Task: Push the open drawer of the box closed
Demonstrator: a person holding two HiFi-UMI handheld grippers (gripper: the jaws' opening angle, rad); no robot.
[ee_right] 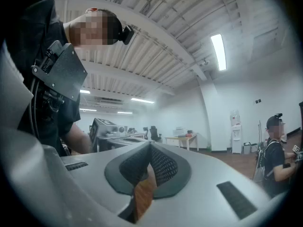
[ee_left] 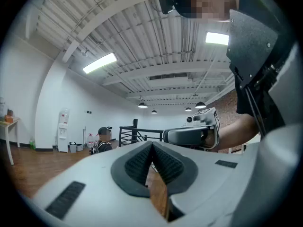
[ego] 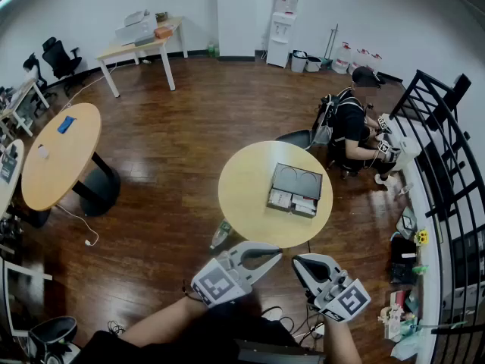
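Only head view shows box (ego: 297, 182) on table (ego: 242, 196), left gripper (ee_left: 152, 146), right gripper (ee_right: 150, 148) closed, empty.

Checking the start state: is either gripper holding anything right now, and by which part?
Nothing is held. The left gripper and right gripper both have jaws together and empty.

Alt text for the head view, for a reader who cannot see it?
Seen from above, a box with its drawer pulled open sits on a round yellow table. At the bottom of the frame, the person's left gripper and right gripper, both shut, point toward the table, well clear of the box.
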